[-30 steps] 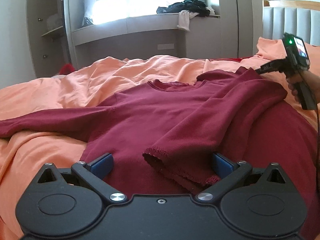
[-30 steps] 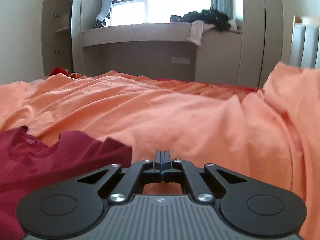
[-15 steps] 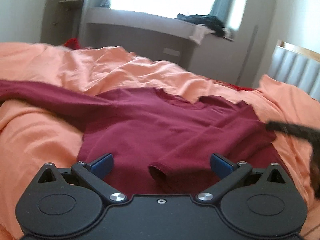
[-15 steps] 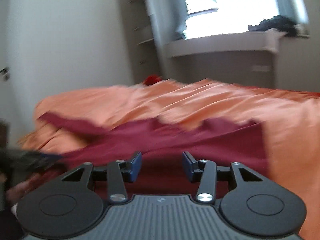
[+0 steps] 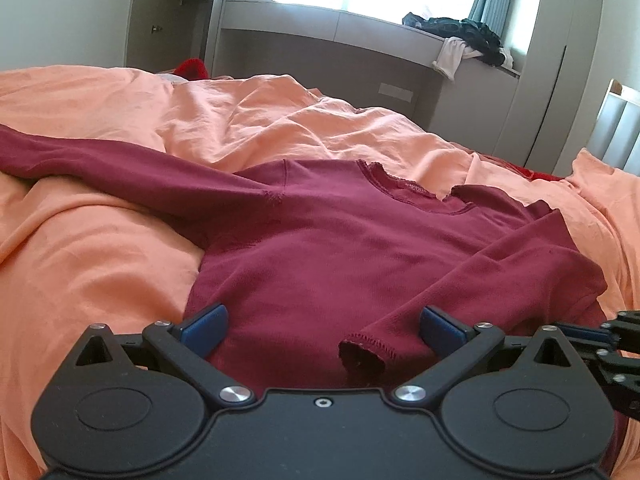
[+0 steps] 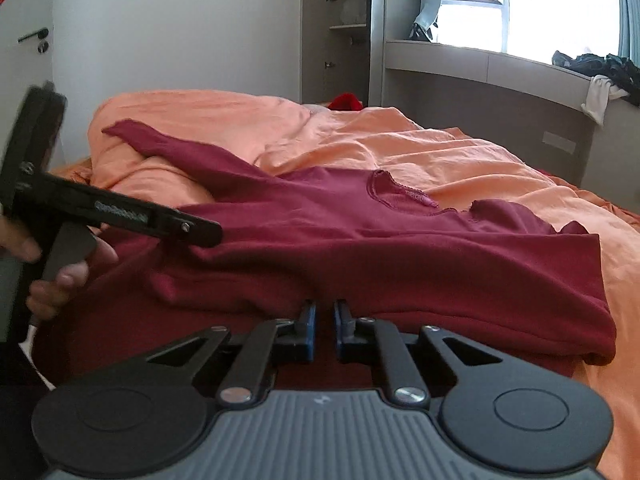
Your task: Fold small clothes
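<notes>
Both fingers (image 5: 204, 330) flank sweater (image 5: 340, 248) hem — cuff (image 5: 366, 356) between.

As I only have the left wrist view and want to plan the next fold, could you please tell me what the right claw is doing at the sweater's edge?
Observer: The right claw is nearly closed, with a narrow gap, pointing at the near edge of the maroon sweater.
Operator: Thank you. The outstretched sleeve leaves my frame; where does it end?
Observer: Its cuff lies on the orange duvet, with the sleeve not yet folded in.
</notes>
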`<state>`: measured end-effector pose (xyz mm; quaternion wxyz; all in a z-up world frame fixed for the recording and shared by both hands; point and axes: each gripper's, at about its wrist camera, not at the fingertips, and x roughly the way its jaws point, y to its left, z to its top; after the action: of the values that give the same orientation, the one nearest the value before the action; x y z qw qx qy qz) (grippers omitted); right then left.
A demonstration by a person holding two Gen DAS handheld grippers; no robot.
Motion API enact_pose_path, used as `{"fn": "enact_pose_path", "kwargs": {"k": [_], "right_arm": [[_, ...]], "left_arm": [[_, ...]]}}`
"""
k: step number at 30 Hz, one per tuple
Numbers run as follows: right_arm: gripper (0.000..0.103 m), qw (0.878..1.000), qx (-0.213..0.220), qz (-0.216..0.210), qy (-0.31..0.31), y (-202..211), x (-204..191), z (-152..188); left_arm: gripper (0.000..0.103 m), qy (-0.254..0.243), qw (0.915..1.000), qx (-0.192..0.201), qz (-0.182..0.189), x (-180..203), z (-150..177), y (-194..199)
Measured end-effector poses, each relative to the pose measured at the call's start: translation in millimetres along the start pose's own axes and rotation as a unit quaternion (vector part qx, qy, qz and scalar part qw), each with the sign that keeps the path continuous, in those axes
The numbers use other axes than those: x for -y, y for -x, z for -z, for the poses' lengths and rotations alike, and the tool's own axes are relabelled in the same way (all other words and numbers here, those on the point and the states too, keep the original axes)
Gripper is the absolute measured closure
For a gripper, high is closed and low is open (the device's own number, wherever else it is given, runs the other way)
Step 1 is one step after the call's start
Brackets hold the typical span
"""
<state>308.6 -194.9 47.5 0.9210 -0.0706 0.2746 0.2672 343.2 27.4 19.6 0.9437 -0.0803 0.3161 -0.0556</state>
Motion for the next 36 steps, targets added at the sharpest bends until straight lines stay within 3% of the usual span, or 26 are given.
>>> {"fn": "enact_pose_path", "kwargs": {"k": [1,3,4,9,12,14,16,17,20,29,31,36], "right_arm": [[0.087,1.000,0.005,-0.006,-0.010,3.2,1.5,-2.3],[0.063,0.999,0.017,-0.015,-0.027,7.1,3.7,-9.4],[0.060,0.999,0.022,-0.017,-0.033,7.2,2.8,-13.7],[0.059,0.999,0.008,-0.032,-0.035,-11.2,-14.9,-27.0],[0.054,1.000,-0.019,-0.012,-0.004,-25.9,-31.8,-24.1],[0.056,1.000,-0.026,-0.001,0.011,-28.9,-37.2,-20.6],[0.069,0.999,-0.030,0.004,0.019,-26.6,-39.4,-19.0],[0.086,0.999,-0.033,0.003,0.028,-24.4,-40.9,-18.1],[0.095,0.998,-0.028,0.006,0.052,-14.4,-49.3,-13.5],[0.095,0.996,-0.019,0.023,0.087,14.4,-65.4,6.4],[0.092,0.997,-0.011,0.021,0.078,15.3,-63.4,9.7],[0.072,0.998,0.020,-0.005,0.055,32.9,-67.0,4.2]], "left_arm": [[0.001,0.001,1.0000,0.000,0.000,0.0,-0.2,-0.1],[0.001,0.007,1.0000,-0.001,0.001,-0.7,-0.6,0.1],[0.001,0.013,0.9999,-0.001,0.003,-1.7,-1.1,0.2],[0.001,0.054,0.9983,-0.003,0.021,-12.9,-3.5,2.0],[0.001,0.072,0.9969,-0.005,0.030,-18.4,-4.2,2.7],[0.001,0.075,0.9966,-0.006,0.033,-18.6,-4.0,3.0],[0.001,0.072,0.9969,-0.007,0.033,-17.8,-3.8,2.5],[0.001,0.069,0.9971,-0.008,0.032,-17.3,-3.6,2.2],[0.001,0.060,0.9978,-0.010,0.028,-15.0,-3.0,1.3],[0.001,0.027,0.9995,-0.015,0.006,-7.7,0.9,-2.7],[0.001,0.015,0.9998,-0.014,-0.002,-3.9,2.1,-3.0],[0.001,0.027,0.9996,-0.002,0.001,-5.9,2.8,5.7]]}}
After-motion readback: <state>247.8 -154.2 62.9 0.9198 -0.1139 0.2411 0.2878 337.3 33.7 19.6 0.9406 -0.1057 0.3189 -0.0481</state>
